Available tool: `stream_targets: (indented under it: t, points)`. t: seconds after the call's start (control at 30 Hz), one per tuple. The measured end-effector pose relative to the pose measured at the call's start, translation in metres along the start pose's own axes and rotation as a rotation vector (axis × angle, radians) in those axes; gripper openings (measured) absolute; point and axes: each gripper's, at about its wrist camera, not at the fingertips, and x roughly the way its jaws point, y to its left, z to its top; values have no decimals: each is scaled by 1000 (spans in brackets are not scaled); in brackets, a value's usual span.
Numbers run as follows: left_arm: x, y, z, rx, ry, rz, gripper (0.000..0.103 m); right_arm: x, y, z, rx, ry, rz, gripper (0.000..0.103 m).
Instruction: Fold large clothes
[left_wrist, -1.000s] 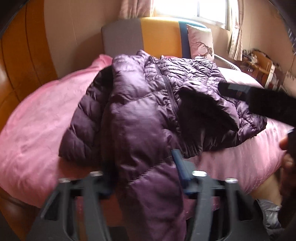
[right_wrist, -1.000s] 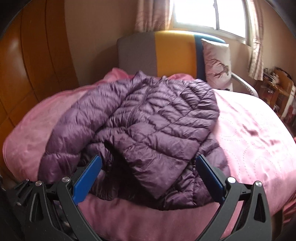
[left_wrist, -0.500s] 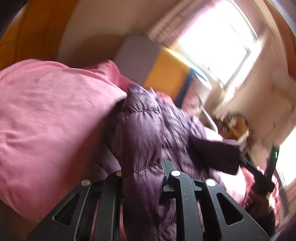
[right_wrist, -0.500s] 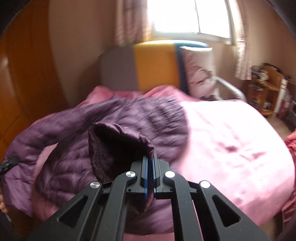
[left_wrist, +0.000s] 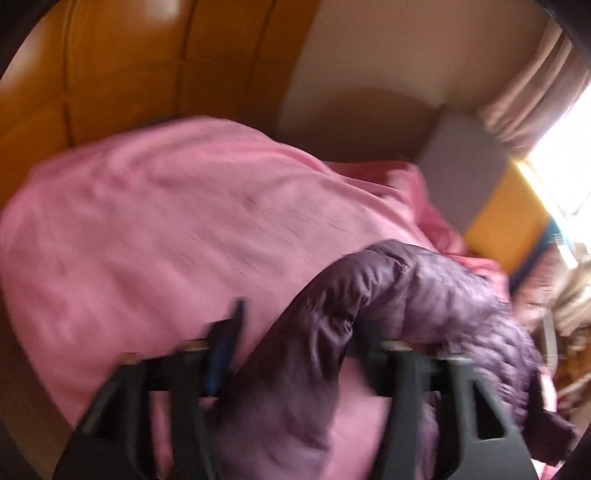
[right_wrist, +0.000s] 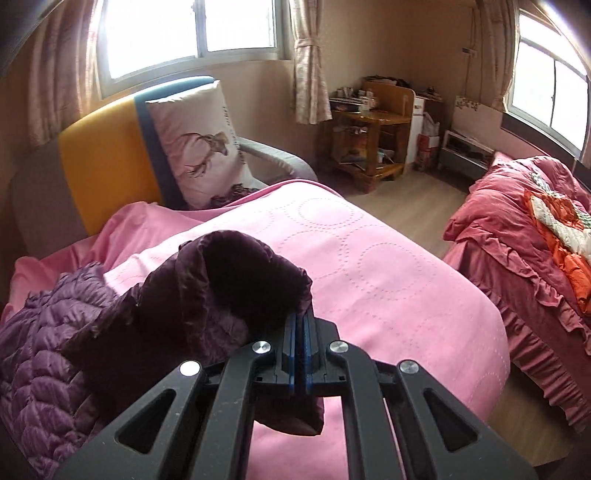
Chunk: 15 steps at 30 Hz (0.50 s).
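A purple quilted down jacket lies across a bed with a pink cover. In the blurred left wrist view my left gripper has its jaws opening. A fold of the jacket lies between them and drapes over the right finger. The blue left pad stands apart from the cloth. In the right wrist view my right gripper is shut on a dark edge of the jacket, lifted over the pink cover. The jacket trails down to the left.
A chair with a grey and yellow back holds a deer pillow behind the bed. A second bed with a red ruffled cover stands to the right across a strip of floor. A wooden side table sits by the window; orange wood panels are on the left.
My right gripper closed on the jacket's edge and swung right with it. My left gripper swung left and rolled, pinched a fold, then spread its jaws. The jacket is stretched out between the two hands.
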Motion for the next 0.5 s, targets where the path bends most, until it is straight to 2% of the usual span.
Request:
stream_targets:
  t: [0.03, 0.1, 0.13, 0.17, 0.23, 0.27, 0.33, 0.4, 0.47, 0.5]
  points:
    - [-3, 1, 5, 17, -13, 25, 72, 9, -4, 9, 25, 14, -21, 3]
    - [-9, 3, 14, 29, -47, 60, 72, 16, -12, 22, 59, 1, -65, 10]
    - [-14, 8, 14, 21, -56, 42, 76, 17, -13, 28, 73, -18, -79, 31]
    - [-21, 12, 9, 15, -58, 11, 77, 12, -16, 30, 85, -37, -90, 58]
    - [-30, 14, -2, 20, -65, -35, 77, -3, -21, 30, 111, -84, -106, 78]
    - [-36, 13, -16, 32, -59, -96, 77, -9, -20, 26, 111, -91, -92, 86]
    - [-39, 11, -40, 38, -34, -169, 77, -30, -10, 3, 94, -66, 18, 87]
    - [-36, 3, -80, 61, 40, -300, 77, -46, 2, -27, 61, -26, 166, 92]
    - [-31, -5, -109, 65, 105, -370, 77, -57, 26, -70, 2, 113, 398, 94]
    - [-24, -11, -129, 61, 159, -434, 77, -58, 42, -96, -26, 219, 519, 94]
